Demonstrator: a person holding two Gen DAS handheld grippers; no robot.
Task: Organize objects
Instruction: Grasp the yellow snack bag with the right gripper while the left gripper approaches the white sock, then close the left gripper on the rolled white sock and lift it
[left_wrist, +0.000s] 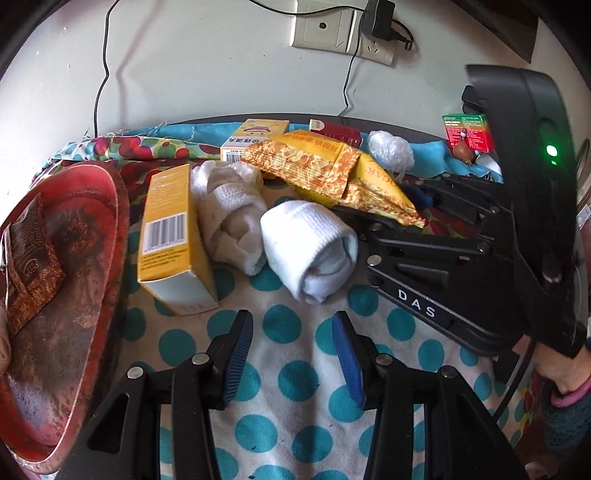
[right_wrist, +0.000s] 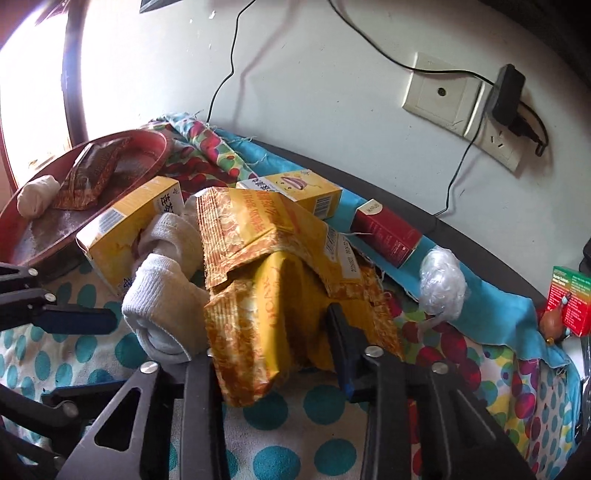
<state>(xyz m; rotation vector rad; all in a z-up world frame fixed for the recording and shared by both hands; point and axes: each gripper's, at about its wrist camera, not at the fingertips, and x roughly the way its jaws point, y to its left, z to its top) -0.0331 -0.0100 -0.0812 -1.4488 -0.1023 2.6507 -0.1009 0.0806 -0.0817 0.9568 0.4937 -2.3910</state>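
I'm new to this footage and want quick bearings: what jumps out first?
The right gripper straddles a yellow snack packet at the centre of a polka-dot cloth. Beside it lie rolled white socks and a yellow box. The red tray at the left holds a brown packet.

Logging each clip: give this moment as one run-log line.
left tool: open, empty, over cloth | right tool: around yellow packet, grip unclear | tray: holds brown packet
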